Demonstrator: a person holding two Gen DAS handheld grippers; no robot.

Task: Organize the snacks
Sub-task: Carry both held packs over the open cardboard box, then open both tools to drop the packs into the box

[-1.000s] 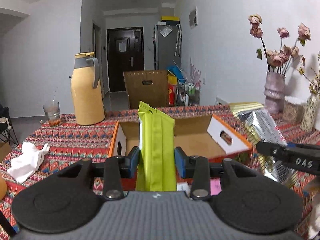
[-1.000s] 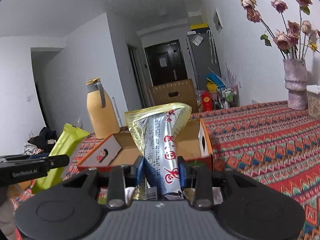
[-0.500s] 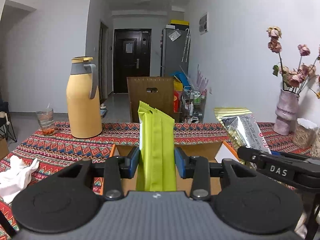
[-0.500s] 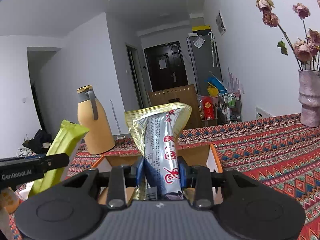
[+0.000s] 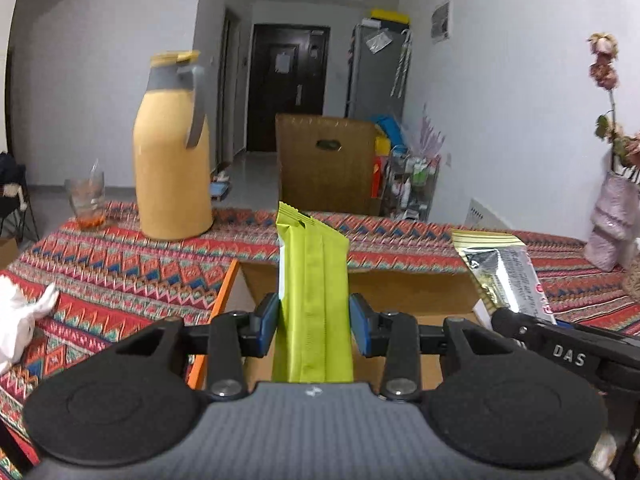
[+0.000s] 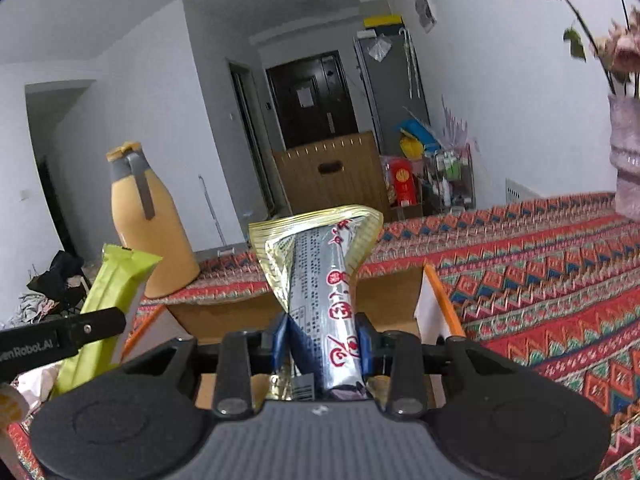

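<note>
My left gripper [image 5: 313,322] pinches the green pack [image 5: 313,304] mid-body, right gripper [image 6: 322,344] clamps the silver pack [image 6: 324,300] low; both hang over the box [image 5: 400,284]. Light, crinkly, slippery foil imo, so grip mid-body, gently.

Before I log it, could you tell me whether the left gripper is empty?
No, the left gripper is clamped on an upright lime-green snack packet.

Each claw is matte black: the left claw [image 5: 313,322] and right claw [image 6: 323,339] have blue pads, silver screws, two round discs behind and a ribbed grey body.
</note>
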